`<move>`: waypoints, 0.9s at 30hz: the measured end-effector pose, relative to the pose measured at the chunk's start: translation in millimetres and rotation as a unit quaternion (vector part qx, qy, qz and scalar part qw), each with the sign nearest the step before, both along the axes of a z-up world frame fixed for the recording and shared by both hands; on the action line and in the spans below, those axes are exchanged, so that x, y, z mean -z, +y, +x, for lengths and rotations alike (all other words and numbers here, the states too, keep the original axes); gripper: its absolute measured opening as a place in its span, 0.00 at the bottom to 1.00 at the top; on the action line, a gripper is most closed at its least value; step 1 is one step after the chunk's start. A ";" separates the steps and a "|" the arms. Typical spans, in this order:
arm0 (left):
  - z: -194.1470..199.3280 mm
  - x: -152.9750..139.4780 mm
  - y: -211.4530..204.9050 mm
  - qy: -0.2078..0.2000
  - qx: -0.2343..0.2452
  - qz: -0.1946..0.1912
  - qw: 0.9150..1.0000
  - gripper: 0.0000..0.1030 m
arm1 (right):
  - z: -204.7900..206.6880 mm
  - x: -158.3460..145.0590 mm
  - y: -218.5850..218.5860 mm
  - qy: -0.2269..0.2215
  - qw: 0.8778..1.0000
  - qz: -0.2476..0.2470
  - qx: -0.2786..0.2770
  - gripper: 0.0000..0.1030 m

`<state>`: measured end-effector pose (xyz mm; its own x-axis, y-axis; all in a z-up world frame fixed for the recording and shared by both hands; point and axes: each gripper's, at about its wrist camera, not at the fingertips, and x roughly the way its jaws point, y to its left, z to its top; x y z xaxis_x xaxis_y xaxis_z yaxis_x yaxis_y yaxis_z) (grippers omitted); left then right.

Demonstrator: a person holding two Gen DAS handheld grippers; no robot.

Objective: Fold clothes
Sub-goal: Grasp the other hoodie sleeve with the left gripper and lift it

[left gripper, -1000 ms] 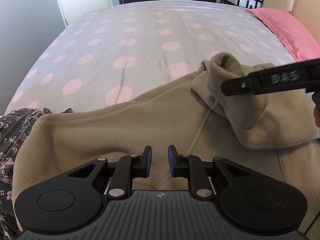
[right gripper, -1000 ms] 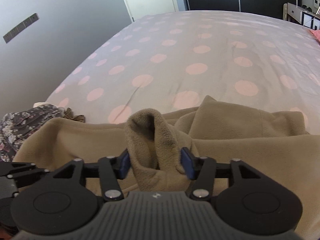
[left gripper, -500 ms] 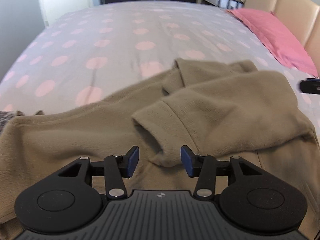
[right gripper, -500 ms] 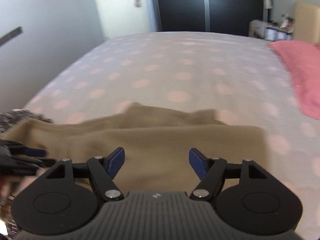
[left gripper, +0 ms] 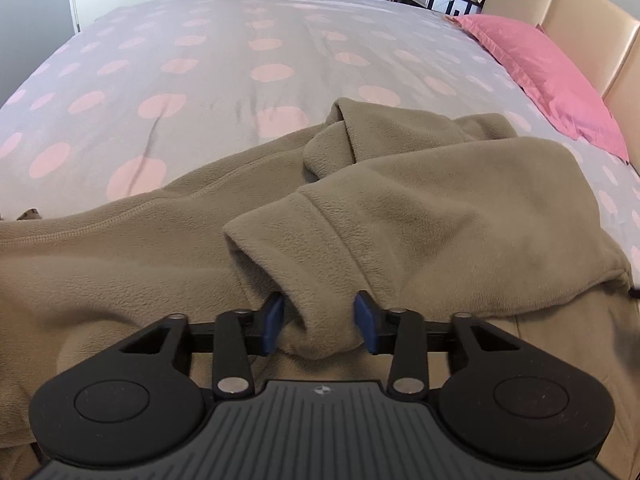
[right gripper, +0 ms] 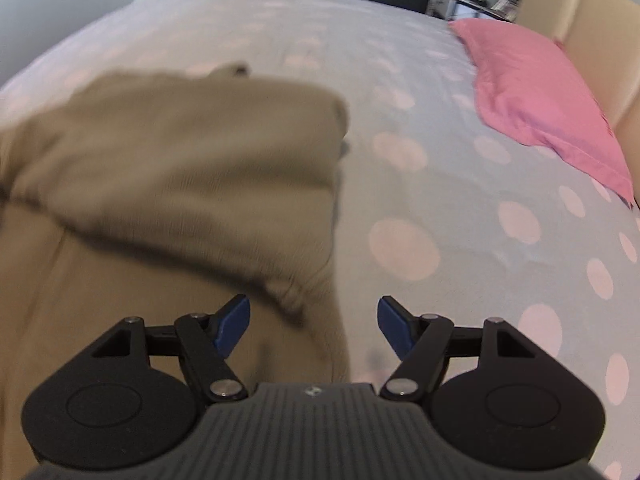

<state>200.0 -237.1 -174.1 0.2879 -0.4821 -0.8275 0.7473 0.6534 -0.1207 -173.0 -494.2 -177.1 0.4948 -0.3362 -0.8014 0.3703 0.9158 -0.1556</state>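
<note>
A tan fleece garment [left gripper: 120, 264] lies spread on the bed. Its sleeve [left gripper: 420, 216] is folded across the body, cuff end toward me. My left gripper [left gripper: 319, 328] stands open with the sleeve cuff [left gripper: 316, 320] between its blue pads; the jaws are not closed on it. In the right wrist view the same garment [right gripper: 168, 168] fills the left half, blurred. My right gripper [right gripper: 314, 324] is wide open and empty, over the garment's right edge.
The bed has a pale cover with pink dots [left gripper: 224, 60]. A pink pillow [left gripper: 544, 76] lies at the headboard [left gripper: 592, 36] on the right, also in the right wrist view [right gripper: 540, 96]. A white door and dark wardrobe stand beyond the bed.
My right gripper let go of the sleeve cuff, opened wide and swung right toward the pillow. My left gripper opened and moved up to the cuff, which now sits between its pads.
</note>
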 end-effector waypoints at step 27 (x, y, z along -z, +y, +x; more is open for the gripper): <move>-4.3 -31.8 25.0 -0.057 -0.019 0.022 0.998 0.29 | 28.0 -8.5 -2.2 0.011 1.000 0.003 0.026 0.55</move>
